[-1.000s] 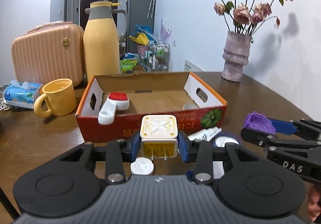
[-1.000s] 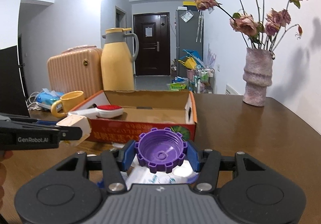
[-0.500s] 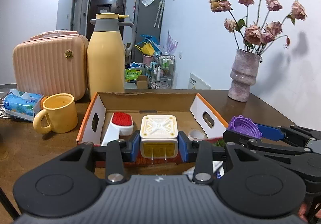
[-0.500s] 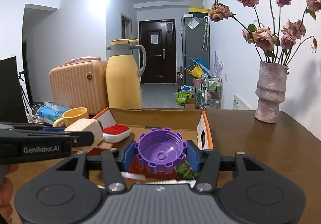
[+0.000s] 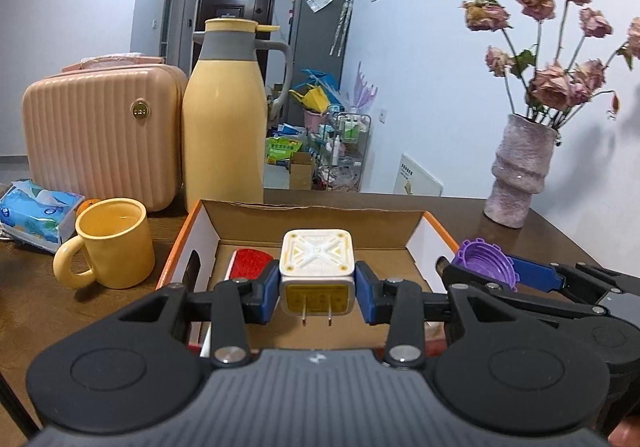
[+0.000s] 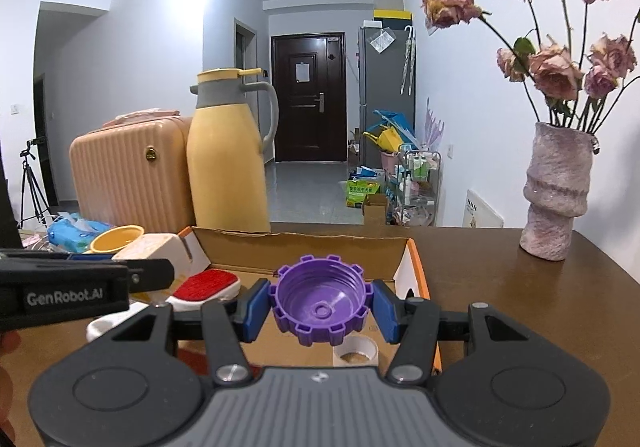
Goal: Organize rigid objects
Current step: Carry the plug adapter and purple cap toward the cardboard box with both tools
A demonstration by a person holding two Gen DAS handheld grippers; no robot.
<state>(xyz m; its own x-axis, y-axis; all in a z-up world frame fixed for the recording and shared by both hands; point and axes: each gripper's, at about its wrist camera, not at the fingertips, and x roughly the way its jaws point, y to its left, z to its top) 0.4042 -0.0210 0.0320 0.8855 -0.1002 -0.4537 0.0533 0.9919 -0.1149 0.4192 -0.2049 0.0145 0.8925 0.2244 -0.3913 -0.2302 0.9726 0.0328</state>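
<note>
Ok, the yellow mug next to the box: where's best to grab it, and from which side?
Take the mug by its rim wall, coming from above with one finger inside. It stands upright with its mouth open, and the handle juts left, away from the box.

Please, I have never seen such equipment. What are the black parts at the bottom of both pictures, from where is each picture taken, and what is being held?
No robot arm is here: a person holds one hand tool in each hand. Each has a camera looking forward along its tongs, so the black parts are the tool itself. In the left view, the left tongs grip a white square plug charger. In the right view, the right tongs grip a purple ridged plastic cap. Both hover over an open orange cardboard box on a brown wooden table. Inside lie a white brush with red bristles and a small roll of tape.
</note>
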